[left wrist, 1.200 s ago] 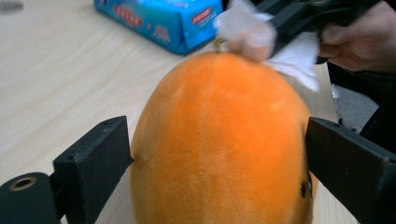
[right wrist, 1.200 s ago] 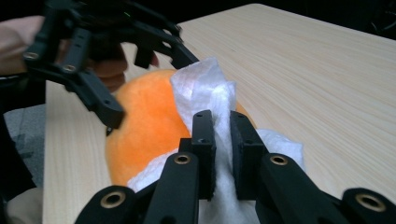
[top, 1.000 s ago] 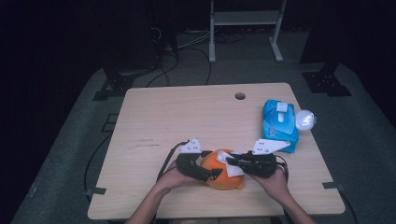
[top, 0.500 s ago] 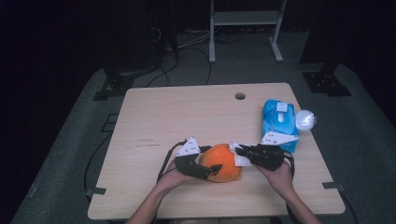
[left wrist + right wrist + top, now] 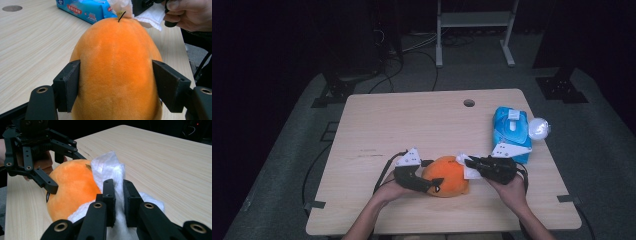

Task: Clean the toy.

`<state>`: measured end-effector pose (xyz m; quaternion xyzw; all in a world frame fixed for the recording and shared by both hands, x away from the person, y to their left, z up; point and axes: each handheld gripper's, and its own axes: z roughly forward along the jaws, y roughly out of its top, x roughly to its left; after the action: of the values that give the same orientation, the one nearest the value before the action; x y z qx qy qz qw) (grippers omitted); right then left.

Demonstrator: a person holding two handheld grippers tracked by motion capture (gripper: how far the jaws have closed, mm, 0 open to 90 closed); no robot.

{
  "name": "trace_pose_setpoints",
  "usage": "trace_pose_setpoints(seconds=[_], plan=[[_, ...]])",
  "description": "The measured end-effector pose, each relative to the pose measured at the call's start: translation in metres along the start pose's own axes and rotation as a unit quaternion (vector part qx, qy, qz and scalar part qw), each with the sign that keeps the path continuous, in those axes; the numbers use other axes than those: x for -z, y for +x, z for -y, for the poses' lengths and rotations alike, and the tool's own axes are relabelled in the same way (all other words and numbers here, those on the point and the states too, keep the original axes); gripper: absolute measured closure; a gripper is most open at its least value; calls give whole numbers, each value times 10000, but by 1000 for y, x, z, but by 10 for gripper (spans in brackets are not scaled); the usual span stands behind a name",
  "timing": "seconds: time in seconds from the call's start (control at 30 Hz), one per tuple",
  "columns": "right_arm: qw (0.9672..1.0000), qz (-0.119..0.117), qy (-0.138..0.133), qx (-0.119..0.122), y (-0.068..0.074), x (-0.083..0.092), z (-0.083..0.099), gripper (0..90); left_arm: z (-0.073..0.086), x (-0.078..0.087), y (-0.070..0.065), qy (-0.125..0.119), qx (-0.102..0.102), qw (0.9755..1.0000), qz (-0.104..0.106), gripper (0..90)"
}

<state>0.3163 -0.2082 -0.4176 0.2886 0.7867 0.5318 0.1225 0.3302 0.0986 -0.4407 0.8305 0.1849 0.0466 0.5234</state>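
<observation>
The left gripper [image 5: 428, 185] straddles the orange plush toy [image 5: 447, 175] near the front edge of the table [image 5: 412, 120]; its jaws have just been closing, and in the left gripper view both pads [image 5: 67, 85] now press on the toy's flanks at its widest part. The toy looks light, soft and compressible, with a fuzzy non-slip surface, so a hold across the broad middle should stay steady without hard pressure. Just to its right, the right gripper [image 5: 472, 166] pinches a white wipe [image 5: 110, 170] with its jaws pressed nearly together, the wipe resting against the toy's top. The wipe is limp and probably tears easily. Farther right, the blue wipes pack [image 5: 511, 131] lies near the right edge; the table's left and far areas leave ample working room.
</observation>
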Motion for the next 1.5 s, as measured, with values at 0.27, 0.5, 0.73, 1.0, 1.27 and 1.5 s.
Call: trace_pose_setpoints(seconds=[0.27,0.5,0.73,1.0,1.27,1.5], plan=[[9986,-293,-65,439,28,-10,-9,811,-5,-5,-11,71,-359,9993,3,274],[9999,-79,-29,109,7,-5,-3,812,-4,-4,-9,28,-268,9996,9,278],[9997,-168,-106,171,16,-6,-5,812,-9,-7,-16,101,-408,9991,-48,265],[9980,-441,-118,439,31,-13,-10,815,-11,-7,-17,76,-441,9990,-63,214],[9993,-253,-113,247,18,-8,-7,815,-12,-6,-12,26,-173,9998,-113,249],[9954,-465,-177,823,46,-13,-19,815,-23,-16,-37,98,-819,9964,-169,297]])
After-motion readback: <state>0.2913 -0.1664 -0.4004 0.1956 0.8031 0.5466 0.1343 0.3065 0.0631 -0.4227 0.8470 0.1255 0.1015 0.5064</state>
